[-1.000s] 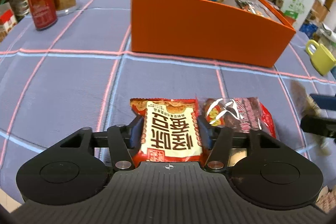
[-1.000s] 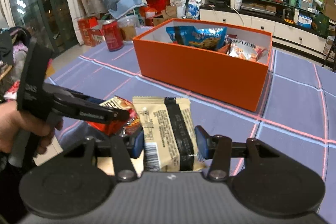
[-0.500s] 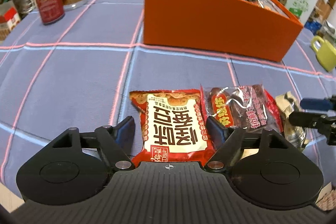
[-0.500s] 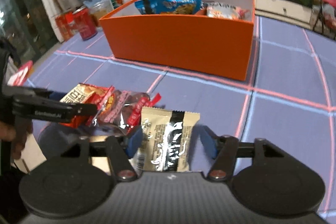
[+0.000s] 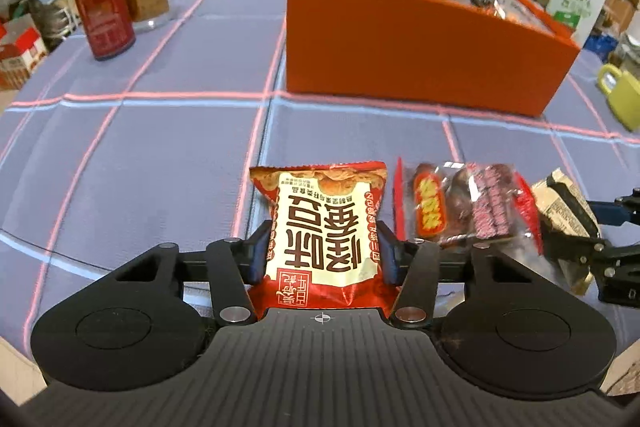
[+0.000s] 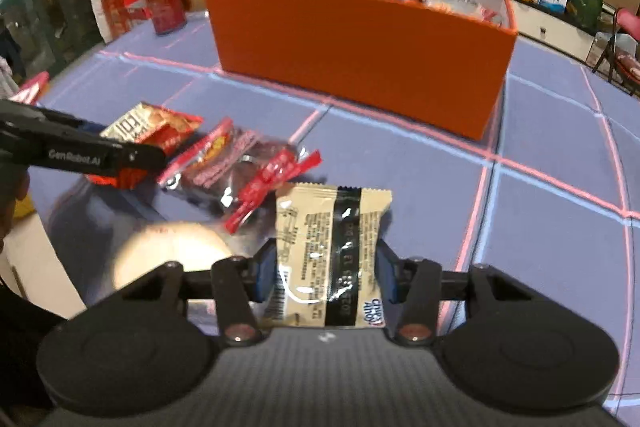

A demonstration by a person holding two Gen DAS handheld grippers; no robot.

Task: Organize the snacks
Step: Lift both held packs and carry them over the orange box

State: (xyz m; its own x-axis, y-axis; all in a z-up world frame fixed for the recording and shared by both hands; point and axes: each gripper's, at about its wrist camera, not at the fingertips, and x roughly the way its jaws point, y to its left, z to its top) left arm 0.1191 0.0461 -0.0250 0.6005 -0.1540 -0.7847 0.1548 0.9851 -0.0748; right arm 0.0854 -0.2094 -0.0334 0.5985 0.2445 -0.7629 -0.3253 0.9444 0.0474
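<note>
Both grippers are closing on packets lying on the near tabletop: the left gripper on a red snack bag with Chinese lettering, the right gripper on a beige cookie packet marked "Chips Ahoy". The fingers press the bag's sides. Slick foil could slip before reaching the far orange box. "GenRobot.AI" shows on the left gripper's side.

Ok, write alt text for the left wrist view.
The left gripper is closing on a red and cream snack packet lying on a purple checked tablecloth. A clear red-trimmed candy bag lies right of it, and an orange box of snacks stands beyond.
</note>
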